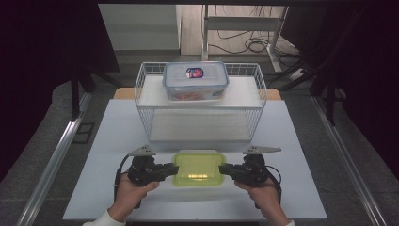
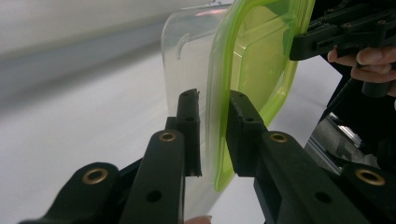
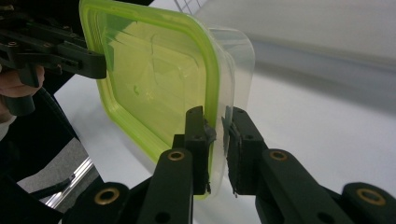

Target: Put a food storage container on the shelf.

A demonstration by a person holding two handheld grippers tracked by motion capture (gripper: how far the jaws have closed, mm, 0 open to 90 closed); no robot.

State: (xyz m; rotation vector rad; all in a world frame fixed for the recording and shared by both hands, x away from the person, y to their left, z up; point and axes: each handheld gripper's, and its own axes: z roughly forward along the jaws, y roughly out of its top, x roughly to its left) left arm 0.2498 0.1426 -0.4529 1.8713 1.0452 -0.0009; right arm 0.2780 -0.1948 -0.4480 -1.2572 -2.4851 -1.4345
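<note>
Both hands low at the near table edge, grippers pointing inward at each other. Left gripper [image 1: 170,170] clamped on the left rim of the green-lidded clear container [image 1: 198,167], right gripper [image 1: 225,170] clamped on its right rim. Container sits at the near centre of the white table [image 1: 108,155]. Just behind it: white wire basket [image 1: 200,104] with a lidded food box [image 1: 195,81] on its upper shelf.

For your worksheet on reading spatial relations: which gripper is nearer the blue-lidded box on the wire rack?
Neither clearly; it is about even. The left gripper and right gripper clamp opposite ends of the green-lidded container, with the blue-lidded box roughly centred beyond them.
</note>
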